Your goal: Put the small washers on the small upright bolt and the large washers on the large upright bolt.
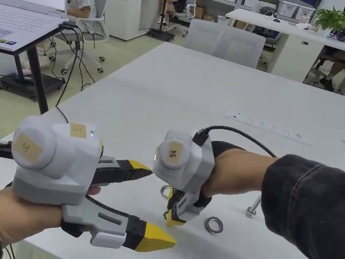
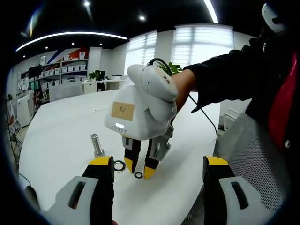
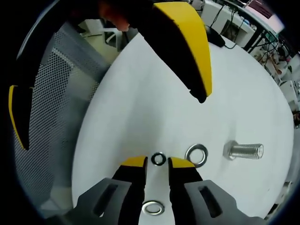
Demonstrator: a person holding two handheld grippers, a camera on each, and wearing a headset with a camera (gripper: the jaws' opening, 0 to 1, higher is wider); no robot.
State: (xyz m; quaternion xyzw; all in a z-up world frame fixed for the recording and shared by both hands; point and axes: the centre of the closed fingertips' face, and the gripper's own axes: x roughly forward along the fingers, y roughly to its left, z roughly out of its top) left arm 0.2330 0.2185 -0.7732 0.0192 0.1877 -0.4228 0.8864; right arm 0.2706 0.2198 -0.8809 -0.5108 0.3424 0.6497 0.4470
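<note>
On white worktop (image 1: 178, 91), bolt (image 2: 97, 144) stands upright, long axis vertical, near large washer (image 3: 197, 154). Right claw (image 3: 159, 164) points down at worktop, wrist bent, jaws narrow, small washer (image 3: 158, 159) lying flat between tips; we see no grip on it. Left claw (image 2: 158, 161) held level, jaws wide, holding nothing. Tag (image 1: 172, 155) on right claw's housing we read as "56".

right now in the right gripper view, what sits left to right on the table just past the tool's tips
small washer → large washer → bolt
</note>
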